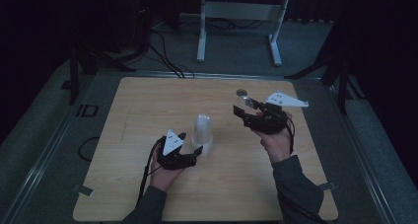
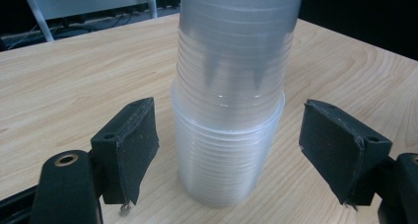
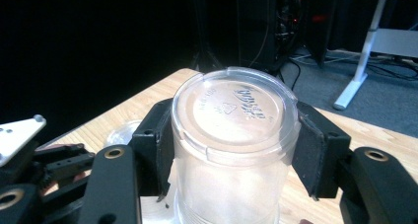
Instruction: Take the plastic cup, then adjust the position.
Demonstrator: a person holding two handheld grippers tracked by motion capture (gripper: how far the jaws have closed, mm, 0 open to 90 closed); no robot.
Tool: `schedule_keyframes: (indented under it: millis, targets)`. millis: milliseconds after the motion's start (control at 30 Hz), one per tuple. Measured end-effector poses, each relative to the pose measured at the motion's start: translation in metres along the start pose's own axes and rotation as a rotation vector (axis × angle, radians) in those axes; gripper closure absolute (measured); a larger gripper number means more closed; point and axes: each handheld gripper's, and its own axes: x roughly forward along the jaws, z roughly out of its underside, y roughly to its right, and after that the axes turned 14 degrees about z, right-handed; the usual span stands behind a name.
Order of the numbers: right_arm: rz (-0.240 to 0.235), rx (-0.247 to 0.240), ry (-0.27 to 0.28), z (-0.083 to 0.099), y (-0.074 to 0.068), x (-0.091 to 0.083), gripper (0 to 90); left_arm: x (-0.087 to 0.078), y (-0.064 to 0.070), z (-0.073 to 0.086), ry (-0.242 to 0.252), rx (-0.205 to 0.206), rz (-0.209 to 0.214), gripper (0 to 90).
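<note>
A tall stack of clear plastic cups (image 1: 202, 134) stands upside down mid-table. In the left gripper view the stack (image 2: 229, 100) rises between the two pads (image 2: 130, 145), with a gap on each side. My left gripper (image 1: 193, 154) is open around the stack's base. To the right, my right gripper (image 1: 245, 106) is shut on a single clear plastic cup (image 3: 234, 115). That cup's flat embossed end faces the camera, and both jaws press on its sides.
A small round clear piece (image 1: 242, 92) lies on the wooden table (image 1: 148, 105) just beyond the right gripper. A metal stand (image 1: 241, 17) and cables are on the floor behind the table. The left gripper's white plate (image 3: 17, 132) shows in the right gripper view.
</note>
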Motion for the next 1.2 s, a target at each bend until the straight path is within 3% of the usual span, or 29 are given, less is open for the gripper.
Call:
schedule_keyframes:
  millis: [533,867,1200]
  targets:
    - [0.042,0.022,-0.031,0.018,0.017,-0.006,40.3,-0.012,0.011,0.004,0.01,-0.001,0.033,25.4]
    - [0.065,0.039,-0.047,0.03,0.027,-0.009,40.3,-0.008,0.025,-0.003,0.025,0.034,0.073,25.4]
    - [0.077,0.061,-0.066,0.04,0.034,-0.011,40.3,0.001,0.034,-0.007,-0.001,0.076,0.115,25.4]
